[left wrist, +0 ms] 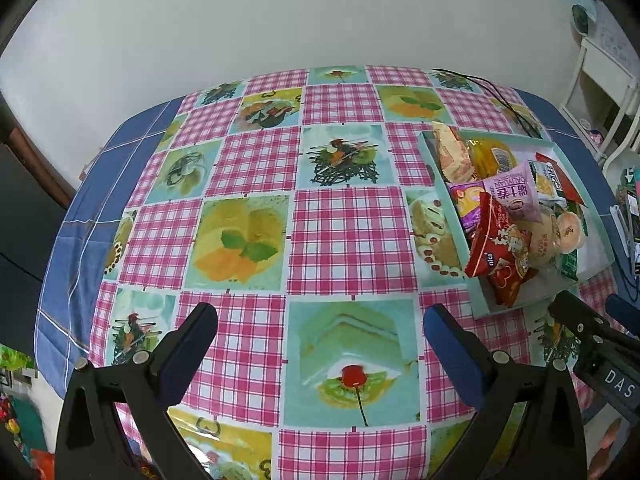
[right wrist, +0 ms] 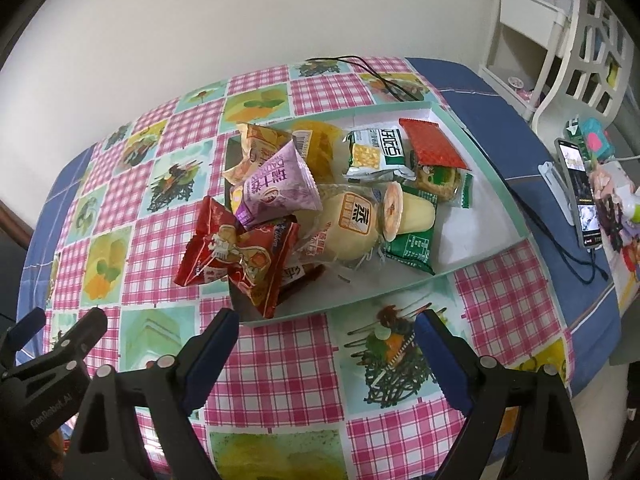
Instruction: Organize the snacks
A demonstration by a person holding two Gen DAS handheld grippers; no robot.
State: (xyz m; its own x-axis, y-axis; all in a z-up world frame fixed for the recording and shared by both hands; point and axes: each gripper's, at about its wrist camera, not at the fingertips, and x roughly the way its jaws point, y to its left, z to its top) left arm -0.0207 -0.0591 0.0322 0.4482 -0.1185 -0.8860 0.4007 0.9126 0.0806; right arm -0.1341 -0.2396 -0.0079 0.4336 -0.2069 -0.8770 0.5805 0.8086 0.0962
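A shallow mint-green tray (right wrist: 486, 156) (left wrist: 592, 236) on the checked tablecloth holds a pile of snack packets. A red packet (right wrist: 240, 260) (left wrist: 496, 252) leans over its near left rim, with a purple packet (right wrist: 280, 188) (left wrist: 510, 192) behind it. Pale buns in clear wrap (right wrist: 360, 220), a white-green cracker pack (right wrist: 376, 152) and a red wafer pack (right wrist: 432, 144) lie further in. My left gripper (left wrist: 320, 332) is open and empty above bare cloth, left of the tray. My right gripper (right wrist: 326, 336) is open and empty, just short of the tray's near rim.
A black cable (right wrist: 372, 76) runs across the table's far edge. A phone on a stand (right wrist: 576, 188) and clutter sit at the right edge. A white shelf unit (right wrist: 532, 36) stands beyond. The wall is close behind the table.
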